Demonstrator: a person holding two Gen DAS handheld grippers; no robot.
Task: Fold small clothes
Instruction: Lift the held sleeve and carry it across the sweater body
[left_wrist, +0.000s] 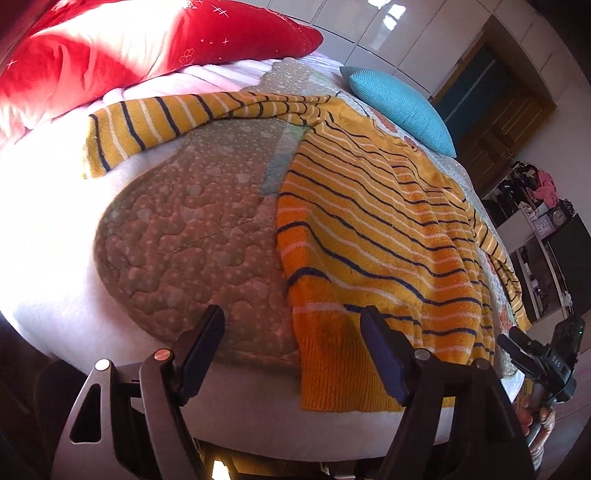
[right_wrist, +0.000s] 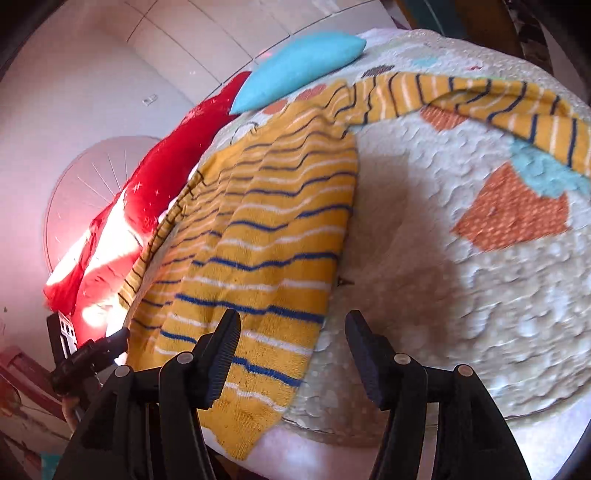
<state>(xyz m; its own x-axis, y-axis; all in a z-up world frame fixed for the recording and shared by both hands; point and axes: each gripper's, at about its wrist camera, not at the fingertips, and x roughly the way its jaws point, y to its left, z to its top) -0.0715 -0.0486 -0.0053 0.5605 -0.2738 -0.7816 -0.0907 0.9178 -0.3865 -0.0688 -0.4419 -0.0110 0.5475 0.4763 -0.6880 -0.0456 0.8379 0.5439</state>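
Although the striped sweater (left_wrist: 376, 229) lies flat on the bed (left_wrist: 51, 236), no fold shows; left hand-held gripper (left_wrist: 291, 354) and right hand-held gripper (right_wrist: 291, 354) both gape empty at its hem.

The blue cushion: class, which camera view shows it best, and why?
The left wrist view shows the blue cushion best: sharp, with its knitted texture clear, lying beyond the striped sweater. The right wrist view shows the same cushion whole but blurred, a plain blue shape with no texture.
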